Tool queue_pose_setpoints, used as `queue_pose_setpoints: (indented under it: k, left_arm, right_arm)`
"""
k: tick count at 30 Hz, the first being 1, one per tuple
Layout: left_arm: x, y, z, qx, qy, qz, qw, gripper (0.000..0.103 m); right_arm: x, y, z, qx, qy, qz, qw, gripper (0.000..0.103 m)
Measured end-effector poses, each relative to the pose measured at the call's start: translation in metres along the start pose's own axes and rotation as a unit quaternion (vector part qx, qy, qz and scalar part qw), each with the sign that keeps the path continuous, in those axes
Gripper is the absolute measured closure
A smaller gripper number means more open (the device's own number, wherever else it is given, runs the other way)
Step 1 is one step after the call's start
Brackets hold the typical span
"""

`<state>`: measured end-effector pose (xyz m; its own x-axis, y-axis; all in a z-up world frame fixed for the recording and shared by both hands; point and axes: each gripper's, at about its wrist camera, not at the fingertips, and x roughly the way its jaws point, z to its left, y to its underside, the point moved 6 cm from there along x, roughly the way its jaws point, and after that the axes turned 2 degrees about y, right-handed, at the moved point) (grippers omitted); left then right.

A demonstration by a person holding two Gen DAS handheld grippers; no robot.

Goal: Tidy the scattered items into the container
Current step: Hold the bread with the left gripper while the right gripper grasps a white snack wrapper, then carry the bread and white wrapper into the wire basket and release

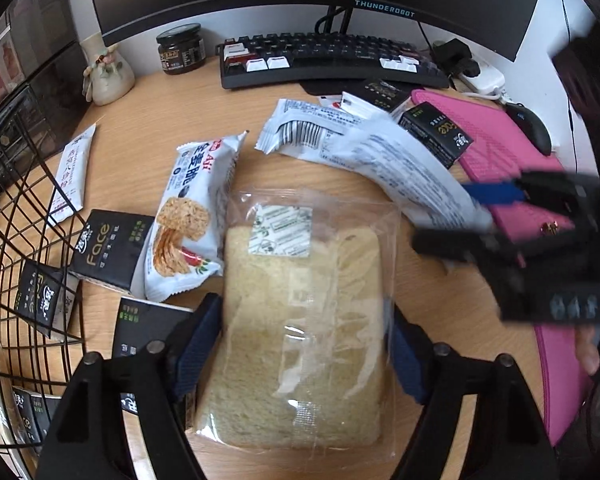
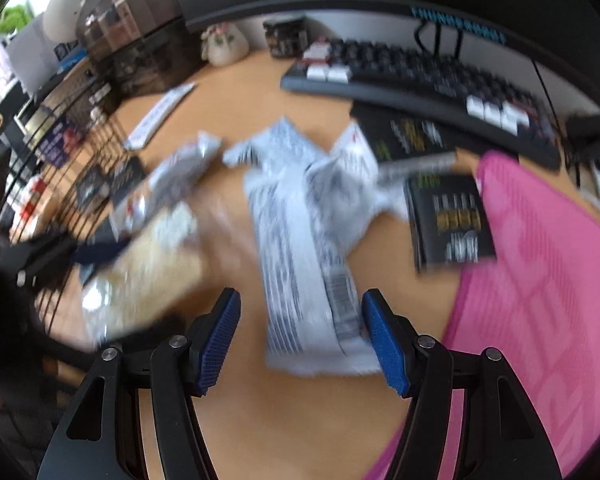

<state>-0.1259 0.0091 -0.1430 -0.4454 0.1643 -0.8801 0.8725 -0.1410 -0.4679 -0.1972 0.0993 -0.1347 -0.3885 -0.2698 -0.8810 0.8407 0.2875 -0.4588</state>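
Bread bag [image 1: 304, 320] sits between my left gripper [image 1: 300, 356] pads, which press its clear wrap on both sides. My right gripper [image 2: 300, 340] stands spread around a white packet [image 2: 308, 248], blurred, pads apart from it. Wire basket [image 1: 24, 240], cut off at the left, holds black boxes.

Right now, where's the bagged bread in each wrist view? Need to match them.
Left wrist: bread bag at bottom centre, between the left gripper's pads.
Right wrist: bread bag at left of centre, blurred, with the left gripper at its left edge.
Shared landmark: keyboard at the back of the desk.
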Motion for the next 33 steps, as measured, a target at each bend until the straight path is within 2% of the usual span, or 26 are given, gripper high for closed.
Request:
queue_pose_setpoints:
  k: [5, 8, 9, 11, 15, 21, 28, 33]
  left_arm:
    - [-0.001, 0.002, -0.001, -0.005, -0.005, 0.001, 1.0000, 0.023]
    - [0.000, 0.003, -0.001, -0.006, -0.006, -0.001, 1.0000, 0.023]
    - [-0.001, 0.003, -0.001, -0.006, -0.006, -0.001, 1.0000, 0.023]
    - [-0.001, 0.002, -0.001, -0.008, -0.005, -0.004, 0.9999, 0.024]
    - [-0.005, 0.000, -0.003, -0.013, -0.006, -0.009, 0.9999, 0.026]
    - [-0.021, -0.004, -0.014, -0.004, -0.003, -0.023, 0.9997, 0.026]
    - [-0.065, -0.015, -0.028, 0.008, -0.010, -0.062, 0.9980, 0.027]
    - [-0.113, -0.020, -0.011, -0.004, -0.028, -0.092, 0.9953, 0.027]
  right_arm:
    - [-0.009, -0.001, -0.006, 0.006, 0.021, -0.023, 0.999, 0.039]
    - [-0.001, -0.008, -0.006, -0.003, 0.032, -0.018, 0.999, 0.040]
    - [0.004, -0.007, -0.005, -0.005, 0.033, -0.009, 0.999, 0.046]
    - [0.005, -0.006, -0.003, -0.009, 0.029, -0.007, 1.000, 0.067]
    - [-0.003, 0.002, -0.004, -0.011, 0.025, -0.007, 1.000, 0.068]
    - [-0.034, 0.008, -0.006, -0.002, 0.029, -0.033, 0.999, 0.068]
    - [-0.079, 0.004, 0.000, -0.001, 0.029, -0.069, 0.997, 0.068]
    - [-0.111, -0.010, 0.028, -0.015, 0.013, -0.107, 0.994, 0.068]
